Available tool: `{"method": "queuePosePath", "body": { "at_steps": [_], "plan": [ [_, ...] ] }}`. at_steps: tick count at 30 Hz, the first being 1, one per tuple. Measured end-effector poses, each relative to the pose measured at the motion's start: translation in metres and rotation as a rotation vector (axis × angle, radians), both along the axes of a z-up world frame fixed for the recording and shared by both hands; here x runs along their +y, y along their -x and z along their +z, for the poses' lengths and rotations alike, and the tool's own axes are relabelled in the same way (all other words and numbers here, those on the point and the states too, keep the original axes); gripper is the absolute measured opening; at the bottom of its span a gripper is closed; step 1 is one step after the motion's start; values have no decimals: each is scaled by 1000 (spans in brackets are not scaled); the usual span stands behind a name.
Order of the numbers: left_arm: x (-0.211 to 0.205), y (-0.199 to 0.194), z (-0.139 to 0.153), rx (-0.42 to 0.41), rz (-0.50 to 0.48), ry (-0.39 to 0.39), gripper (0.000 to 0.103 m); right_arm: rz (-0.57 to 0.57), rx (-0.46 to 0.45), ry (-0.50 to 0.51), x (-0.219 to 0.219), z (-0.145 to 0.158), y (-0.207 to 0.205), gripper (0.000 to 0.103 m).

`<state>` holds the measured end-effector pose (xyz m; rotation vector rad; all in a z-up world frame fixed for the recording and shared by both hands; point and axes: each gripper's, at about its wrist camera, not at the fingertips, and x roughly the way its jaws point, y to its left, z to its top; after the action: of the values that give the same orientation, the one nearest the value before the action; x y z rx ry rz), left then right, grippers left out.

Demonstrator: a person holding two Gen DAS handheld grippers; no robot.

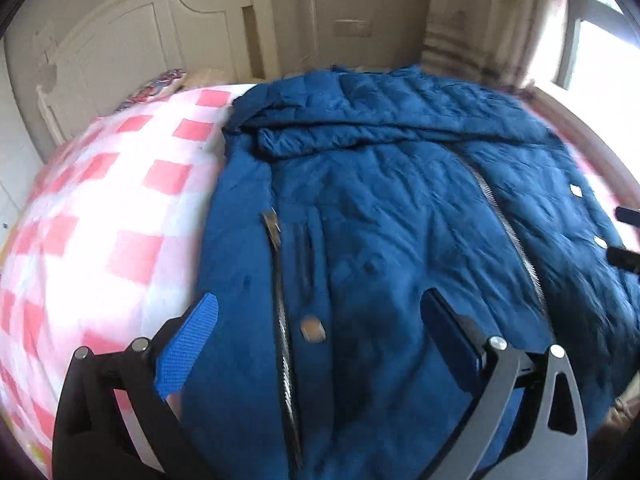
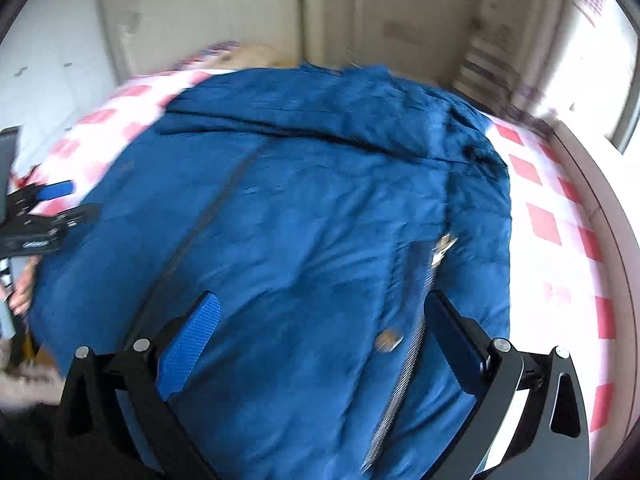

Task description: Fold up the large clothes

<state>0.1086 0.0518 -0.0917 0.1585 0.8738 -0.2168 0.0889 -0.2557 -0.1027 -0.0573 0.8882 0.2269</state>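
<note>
A large dark blue padded jacket (image 1: 380, 208) lies spread on the bed, front side up, with a metal zip (image 1: 508, 232) running down it and its upper part folded across. My left gripper (image 1: 320, 300) hovers above the jacket's left half, jaws wide open with nothing between them. My right gripper (image 2: 322, 298) hangs over the jacket (image 2: 300, 200) near its right side, also open and empty. The right gripper's tips (image 1: 626, 236) peek in at the right edge of the left wrist view. The left gripper (image 2: 66, 202) shows at the left edge of the right wrist view.
The bed has a pink and white checked sheet (image 1: 120, 200), bare on both sides of the jacket (image 2: 552, 220). A white headboard (image 1: 140, 40) and wall stand behind. A bright window (image 1: 600, 48) is at the right. A hand (image 2: 22, 292) holds the left tool.
</note>
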Motion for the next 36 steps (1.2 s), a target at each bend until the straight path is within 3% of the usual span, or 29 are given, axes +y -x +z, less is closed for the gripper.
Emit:
{"method": "queuePosePath", "body": {
  "at_steps": [4,5,8,11,15,18,24,25,28,30,32,36],
  "plan": [
    [-3,20,-32,38,-14,-78,101,40,70,56,15,-41,23,99],
    [2,25,-33,17,-4,-50,101,36,10,70,15,-44,34,99],
    [6,27,-28,37,-1,-58,101,19,12,55,8,-37,48,98],
    [15,41,-16,-20,14,-78,101,-24,-47,59,-13,-21,75,98],
    [43,55,-11,-40,66,-25,101,-120,-85,16,-57,-16,107,99],
    [66,58,-16,-23,120,8,101,-180,-42,-17,-84,-31,124,99],
    [87,65,-28,10,129,66,101,-201,-42,-149,-107,-50,150,98],
    [86,64,-29,11,128,61,101,-196,-46,-152,-107,-50,151,95],
    [82,64,-30,32,94,77,101,-138,-42,-199,-101,-46,151,73],
    [76,66,-33,72,29,120,98,-137,-41,-189,-97,-46,151,73],
    [68,72,-34,64,-8,89,97,-139,-38,-209,-98,-46,151,72],
    [71,69,-36,62,-4,114,99,-139,-25,-215,-98,-45,152,71]
  ]
}}
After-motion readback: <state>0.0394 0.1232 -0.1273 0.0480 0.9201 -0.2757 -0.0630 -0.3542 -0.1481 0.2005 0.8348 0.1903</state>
